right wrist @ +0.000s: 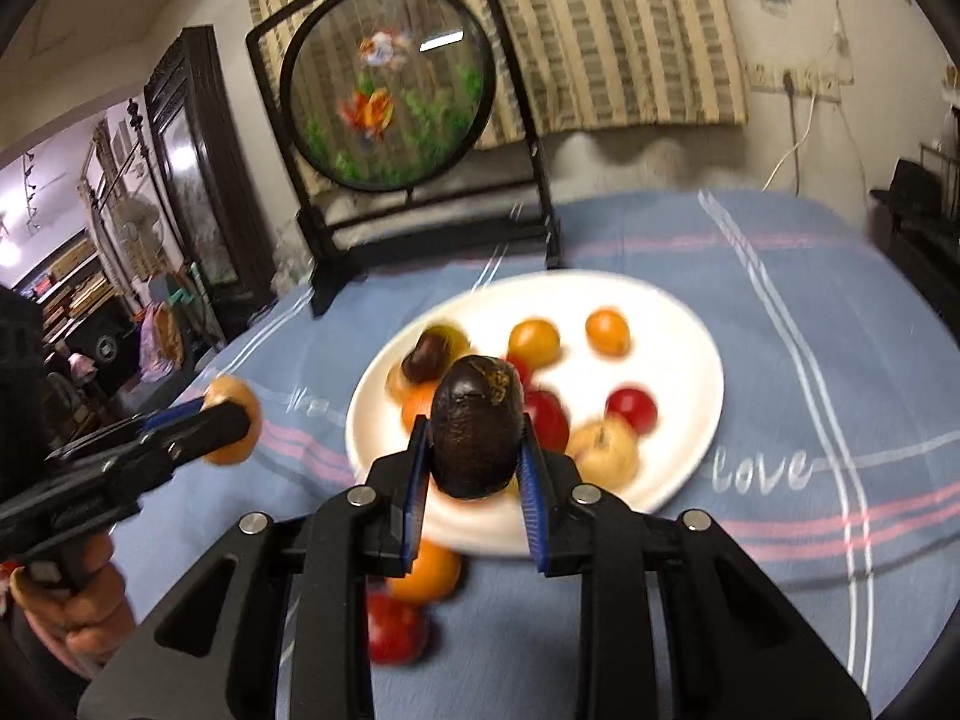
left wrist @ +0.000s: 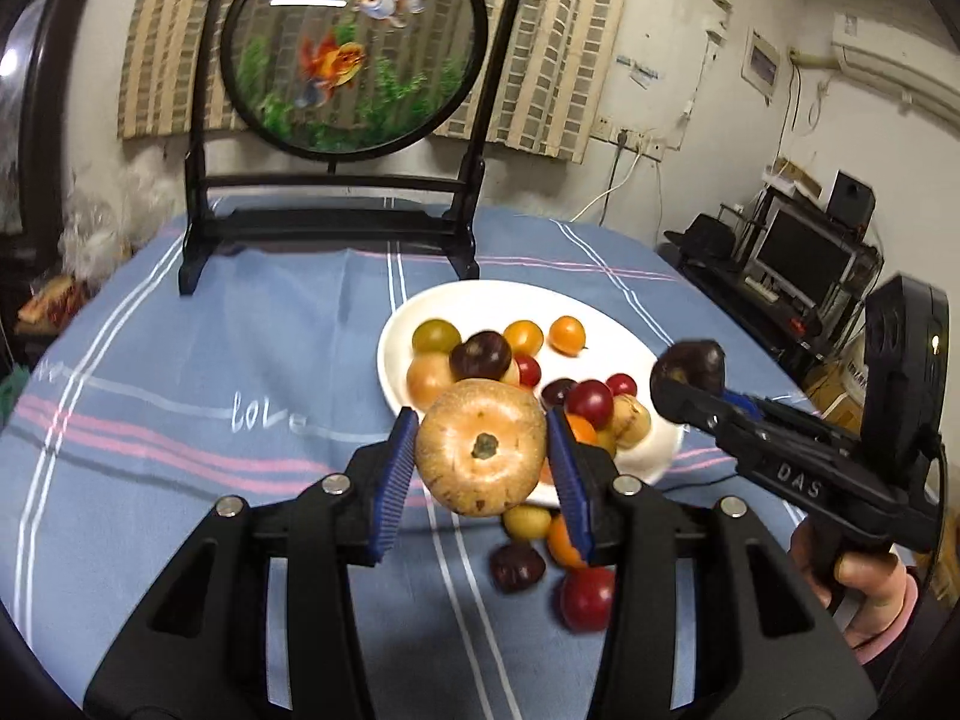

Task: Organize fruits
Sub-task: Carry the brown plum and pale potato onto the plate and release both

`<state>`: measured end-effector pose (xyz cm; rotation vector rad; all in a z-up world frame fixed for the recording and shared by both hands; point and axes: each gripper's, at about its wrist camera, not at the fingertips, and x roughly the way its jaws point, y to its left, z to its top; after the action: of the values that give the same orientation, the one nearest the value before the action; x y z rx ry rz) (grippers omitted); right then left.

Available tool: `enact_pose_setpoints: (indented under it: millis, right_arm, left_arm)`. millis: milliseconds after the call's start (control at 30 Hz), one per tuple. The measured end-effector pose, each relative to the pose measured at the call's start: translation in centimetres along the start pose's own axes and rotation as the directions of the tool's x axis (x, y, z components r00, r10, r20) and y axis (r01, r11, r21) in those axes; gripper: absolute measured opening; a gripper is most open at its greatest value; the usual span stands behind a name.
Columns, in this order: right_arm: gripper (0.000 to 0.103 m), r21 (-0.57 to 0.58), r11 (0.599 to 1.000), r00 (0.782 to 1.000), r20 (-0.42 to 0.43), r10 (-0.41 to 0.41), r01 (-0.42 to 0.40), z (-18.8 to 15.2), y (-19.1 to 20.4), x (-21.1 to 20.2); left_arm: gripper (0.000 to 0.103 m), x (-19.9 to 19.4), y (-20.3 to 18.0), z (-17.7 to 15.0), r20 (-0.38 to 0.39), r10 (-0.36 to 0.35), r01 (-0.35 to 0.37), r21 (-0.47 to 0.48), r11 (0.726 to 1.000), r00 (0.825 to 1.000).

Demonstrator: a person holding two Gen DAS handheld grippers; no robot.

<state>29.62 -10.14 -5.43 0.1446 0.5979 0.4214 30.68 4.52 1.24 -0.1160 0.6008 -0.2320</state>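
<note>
My left gripper (left wrist: 482,447) is shut on a tan speckled round fruit (left wrist: 480,447), held above the near rim of a white plate (left wrist: 420,306). From the right wrist view this same gripper (right wrist: 231,423) and tan fruit (right wrist: 240,396) show at the left, off the plate. My right gripper (right wrist: 477,450) is shut on a dark purple-brown fruit (right wrist: 477,426) over the plate (right wrist: 672,324); the left wrist view has that gripper (left wrist: 684,387) and dark fruit (left wrist: 690,363) at the plate's right edge. Several small red, orange, yellow and dark fruits lie on the plate.
Loose fruits lie on the blue striped cloth (left wrist: 180,360) in front of the plate: a dark one (left wrist: 516,567), a red one (left wrist: 588,597), an orange one (right wrist: 429,573). A round fish screen on a black stand (left wrist: 354,48) rises behind the plate. A hand (left wrist: 864,582) grips the right handle.
</note>
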Motion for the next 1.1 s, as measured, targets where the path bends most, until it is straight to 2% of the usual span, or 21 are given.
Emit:
enact_pose_setpoints:
  millis: [133,233,433,567,733,767,800,833,900,967,1033,1100]
  right_arm:
    - [0.028,0.036,0.999,0.999,0.025,-0.037,0.036,1.3,-1.5,2.0]
    - [0.028,0.060,0.997,0.999,0.014,-0.051,0.050,1.5,-2.9,3.2]
    - [0.028,0.069,0.995,0.997,-0.003,-0.076,0.076,1.5,-4.7,3.6]
    - [0.028,0.068,0.994,0.996,0.004,-0.088,0.088,1.7,-5.4,3.7]
    - [0.028,0.060,0.994,0.996,-0.029,-0.090,0.091,1.3,-5.8,4.5]
    - [0.030,0.061,0.994,0.995,-0.035,-0.092,0.094,1.3,-5.8,4.5]
    - [0.040,0.058,0.994,0.996,-0.039,-0.086,0.088,1.3,-5.8,4.5]
    - [0.061,0.055,0.995,0.996,-0.037,-0.083,0.085,1.3,-5.7,4.3]
    - [0.064,0.057,0.992,0.994,0.012,-0.113,0.112,1.4,-5.4,3.3]
    - [0.064,0.041,0.993,0.994,0.024,-0.110,0.109,1.6,-5.0,2.7]
    - [0.064,0.026,0.993,0.993,0.037,-0.116,0.115,1.7,-4.5,1.9]
    - [0.064,0.020,0.994,0.993,0.049,-0.108,0.107,1.8,-4.1,1.0]
  left_arm:
    - [0.044,3.1,0.0,2.5,-0.018,0.014,-0.013,0.006,1.000,1.000]
    - [0.044,6.3,-0.6,4.2,-0.050,0.013,-0.012,0.017,1.000,0.999]
    - [0.044,10.2,-2.4,5.3,-0.089,0.035,-0.029,0.067,0.997,0.995]
    - [0.044,11.6,-3.5,5.4,-0.093,0.046,-0.037,0.092,0.995,0.995]
    - [0.045,12.6,-4.6,5.5,-0.110,0.063,-0.050,0.116,0.992,0.992]
    - [0.048,12.5,-4.7,5.4,-0.105,0.069,-0.056,0.119,0.991,0.992]
    - [0.065,12.1,-4.7,5.4,-0.091,0.078,-0.066,0.122,0.990,0.993]
    - [0.073,11.3,-4.8,5.4,-0.056,0.095,-0.087,0.125,0.988,0.994]
    - [0.073,10.4,-4.8,5.7,-0.030,0.101,-0.096,0.128,0.987,0.994]
    - [0.074,8.8,-4.6,5.9,-0.016,0.093,-0.090,0.117,0.989,0.996]
    - [0.082,6.9,-4.2,5.6,0.006,0.100,-0.100,0.103,0.990,0.995]
    - [0.086,5.2,-3.8,5.1,0.027,0.116,-0.118,0.095,0.989,0.993]
